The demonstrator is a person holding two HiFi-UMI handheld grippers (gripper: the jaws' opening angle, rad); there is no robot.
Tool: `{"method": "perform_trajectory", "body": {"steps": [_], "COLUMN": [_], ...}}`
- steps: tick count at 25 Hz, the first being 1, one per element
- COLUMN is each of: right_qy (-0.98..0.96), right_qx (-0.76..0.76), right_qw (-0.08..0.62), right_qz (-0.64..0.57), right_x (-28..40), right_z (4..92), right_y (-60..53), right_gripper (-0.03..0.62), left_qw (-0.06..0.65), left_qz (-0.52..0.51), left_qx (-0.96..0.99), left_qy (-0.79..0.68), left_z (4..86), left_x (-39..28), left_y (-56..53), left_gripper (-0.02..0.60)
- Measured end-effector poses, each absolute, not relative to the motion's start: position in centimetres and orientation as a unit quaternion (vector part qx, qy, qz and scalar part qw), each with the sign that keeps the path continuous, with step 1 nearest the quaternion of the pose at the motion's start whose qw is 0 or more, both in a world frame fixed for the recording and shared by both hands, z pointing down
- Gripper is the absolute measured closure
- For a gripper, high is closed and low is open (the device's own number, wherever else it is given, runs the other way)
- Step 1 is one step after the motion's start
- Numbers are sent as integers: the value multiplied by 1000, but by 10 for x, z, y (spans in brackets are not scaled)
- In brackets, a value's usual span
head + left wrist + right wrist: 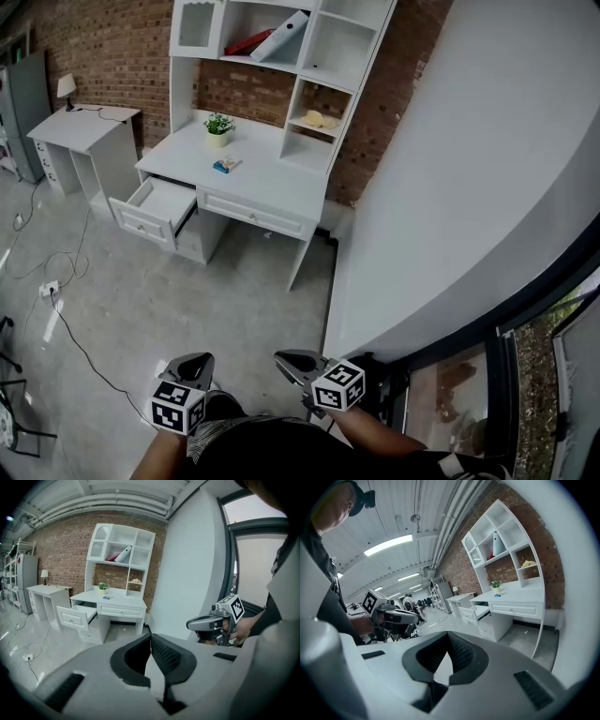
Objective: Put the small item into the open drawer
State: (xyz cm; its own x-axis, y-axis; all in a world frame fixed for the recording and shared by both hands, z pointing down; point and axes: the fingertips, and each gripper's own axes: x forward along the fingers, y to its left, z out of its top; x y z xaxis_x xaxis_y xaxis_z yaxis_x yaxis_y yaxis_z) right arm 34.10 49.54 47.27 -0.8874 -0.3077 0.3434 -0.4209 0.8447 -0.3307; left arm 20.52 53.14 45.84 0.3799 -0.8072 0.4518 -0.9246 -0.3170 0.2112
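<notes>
Head view: the left hand-held gripper [191, 360] and right hand-held gripper [289, 360] are clenched, empty, well apart from the bench [272, 187]. The item [226, 165] lies on the bench, with the drawer [141, 221] open under it.

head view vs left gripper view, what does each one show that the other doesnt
Only the head view: the left gripper seen from outside, with its marker cube, side by side with the right gripper. Only the left gripper view: the ceiling beams and the left gripper's own jaws, shut with nothing between them. Both: the right gripper, the white desk, its open drawer, the small blue item on the desktop, and the potted plant.
</notes>
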Motion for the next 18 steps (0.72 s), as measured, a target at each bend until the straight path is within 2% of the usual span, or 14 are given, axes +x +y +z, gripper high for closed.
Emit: {"method": "perform_trajectory", "body": {"steps": [9, 18], "right_qy": [-941, -931], "right_qx": [216, 240], "right_qw": [141, 160], "right_qz": [218, 222], "right_x": [340, 317], "right_z": [484, 489], "right_y": [463, 382], "right_gripper": [589, 589], "left_qw": [236, 238], "left_qz": [140, 141], "left_qx": [803, 820], "left_qy": [-530, -501], "left_z": [474, 480], "left_x": [199, 178], "left_y": [500, 400], "left_gripper": [563, 563]}}
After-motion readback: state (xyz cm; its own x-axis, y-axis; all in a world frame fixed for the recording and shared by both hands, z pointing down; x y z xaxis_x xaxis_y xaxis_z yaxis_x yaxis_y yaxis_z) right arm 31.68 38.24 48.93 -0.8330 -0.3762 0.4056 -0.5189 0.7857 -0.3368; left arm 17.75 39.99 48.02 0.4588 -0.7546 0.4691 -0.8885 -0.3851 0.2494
